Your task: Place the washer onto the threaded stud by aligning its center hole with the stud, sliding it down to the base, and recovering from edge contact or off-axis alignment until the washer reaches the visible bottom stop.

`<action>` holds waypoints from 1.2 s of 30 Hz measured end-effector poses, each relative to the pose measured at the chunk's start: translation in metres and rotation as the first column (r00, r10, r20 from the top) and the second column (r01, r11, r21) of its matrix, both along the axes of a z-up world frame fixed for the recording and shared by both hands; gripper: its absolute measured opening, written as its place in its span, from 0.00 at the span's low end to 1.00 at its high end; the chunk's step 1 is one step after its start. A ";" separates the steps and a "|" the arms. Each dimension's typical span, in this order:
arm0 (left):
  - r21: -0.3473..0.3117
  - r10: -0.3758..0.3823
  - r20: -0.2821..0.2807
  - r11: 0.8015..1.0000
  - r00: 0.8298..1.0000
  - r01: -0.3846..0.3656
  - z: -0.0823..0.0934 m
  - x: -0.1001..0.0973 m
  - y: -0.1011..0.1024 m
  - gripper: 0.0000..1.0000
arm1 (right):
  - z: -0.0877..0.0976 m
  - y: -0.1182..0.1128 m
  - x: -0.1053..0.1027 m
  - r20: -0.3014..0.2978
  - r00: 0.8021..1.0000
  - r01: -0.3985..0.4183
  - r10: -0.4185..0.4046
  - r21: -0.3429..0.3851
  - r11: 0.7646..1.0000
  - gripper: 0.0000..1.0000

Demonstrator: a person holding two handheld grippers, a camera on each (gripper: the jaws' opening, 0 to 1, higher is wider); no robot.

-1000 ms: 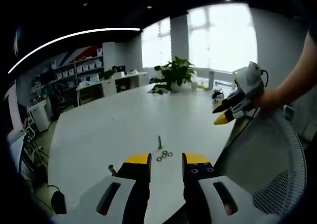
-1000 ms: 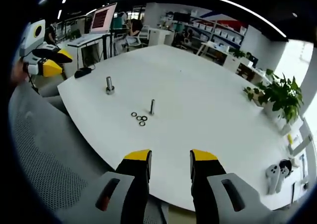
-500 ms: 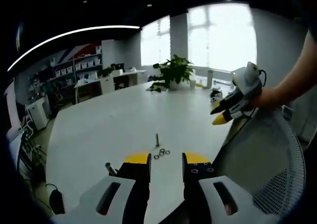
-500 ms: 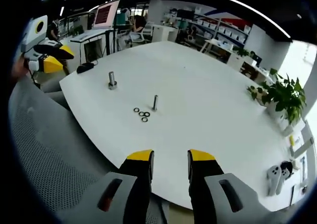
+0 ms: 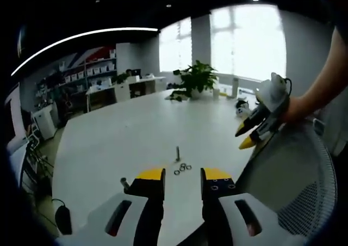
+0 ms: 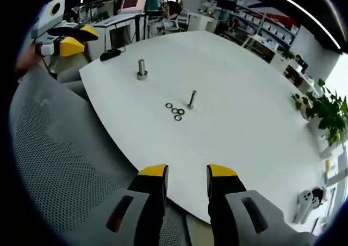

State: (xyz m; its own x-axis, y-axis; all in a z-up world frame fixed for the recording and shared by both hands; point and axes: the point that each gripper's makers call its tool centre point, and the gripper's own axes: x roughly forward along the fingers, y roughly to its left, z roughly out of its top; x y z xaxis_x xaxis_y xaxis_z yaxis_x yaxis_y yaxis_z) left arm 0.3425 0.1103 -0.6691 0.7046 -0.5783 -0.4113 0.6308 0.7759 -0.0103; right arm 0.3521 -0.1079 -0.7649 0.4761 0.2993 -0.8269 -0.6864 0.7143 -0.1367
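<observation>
Washers lying flat, beside upright stud — axis vertical

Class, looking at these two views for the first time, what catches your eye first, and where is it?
A slim threaded stud stands upright on the white table, with a cluster of small washers lying beside it. The right gripper hangs open over a mesh chair back, off the table's edge.

White table carries washers, 2 studs.
</observation>
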 end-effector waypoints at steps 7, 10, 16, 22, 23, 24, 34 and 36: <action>-0.003 -0.004 0.002 1.000 1.000 0.004 0.000 -0.001 -0.001 0.25 | -0.001 0.020 0.033 -0.018 0.998 0.061 -0.060 0.099 0.993 0.31; 0.014 -0.005 0.000 1.000 1.000 0.005 -0.002 -0.001 -0.003 0.25 | -0.014 0.027 0.044 -0.037 0.999 0.013 -0.009 0.095 0.995 0.31; 0.029 0.037 -0.001 0.999 0.999 -0.037 -0.005 0.002 0.005 0.25 | -0.039 0.035 0.060 -0.046 0.992 -0.110 0.114 0.071 0.991 0.31; 0.035 0.122 -0.018 0.992 0.992 -0.121 -0.008 0.010 0.023 0.25 | -0.056 0.045 0.078 -0.057 0.989 -0.127 0.135 0.130 0.983 0.31; 0.036 0.131 -0.007 0.991 0.991 -0.131 -0.006 0.011 0.024 0.25 | -0.057 0.047 0.079 -0.056 0.989 -0.131 0.139 0.135 0.982 0.31; 0.039 0.134 0.001 0.990 0.991 -0.134 -0.005 0.011 0.024 0.25 | -0.059 0.049 0.082 -0.053 0.988 -0.136 0.145 0.145 0.980 0.32; 0.146 0.104 -0.011 0.984 0.995 -0.101 -0.019 0.006 0.018 0.24 | -0.067 0.076 0.086 -0.024 0.981 -0.187 0.195 0.181 0.965 0.35; 0.166 0.120 -0.034 0.980 0.992 -0.113 -0.026 0.006 0.023 0.24 | -0.069 0.085 0.089 -0.031 0.979 -0.192 0.202 0.195 0.962 0.33</action>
